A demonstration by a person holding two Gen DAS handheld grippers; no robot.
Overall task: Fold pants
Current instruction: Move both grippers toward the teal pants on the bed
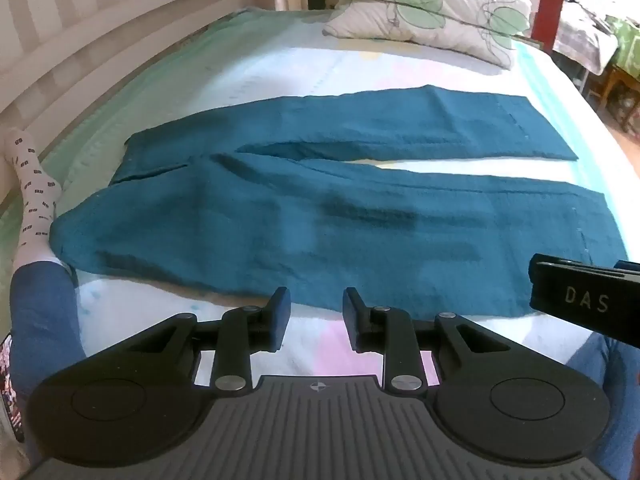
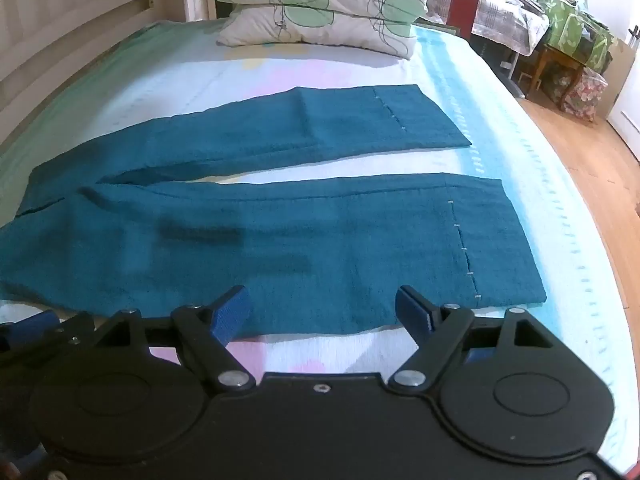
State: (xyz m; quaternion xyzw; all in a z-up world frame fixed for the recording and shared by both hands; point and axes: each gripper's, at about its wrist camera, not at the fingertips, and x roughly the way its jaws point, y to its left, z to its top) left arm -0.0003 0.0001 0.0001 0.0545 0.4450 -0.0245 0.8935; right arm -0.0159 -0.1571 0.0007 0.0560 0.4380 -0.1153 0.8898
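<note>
**Blue pants lying flat on the bed**

We are looking at the blue pants (image 1: 320,216) lying flat on the bed (image 1: 256,68). The two legs are stretching out to the right side, with a thin gap between them. The waist end is sitting on the left, near a foot in a spotted sock (image 1: 34,188).

We are holding our left gripper (image 1: 316,312) just above the near edge of the pants. Its jaws are a little apart and are gripping nothing.

We are holding our right gripper (image 2: 324,312) over the near leg. Its jaws are spread wide and are gripping nothing too.

Two flowery pillows (image 2: 316,8) are sitting stacked at the far end of the bed.
</note>
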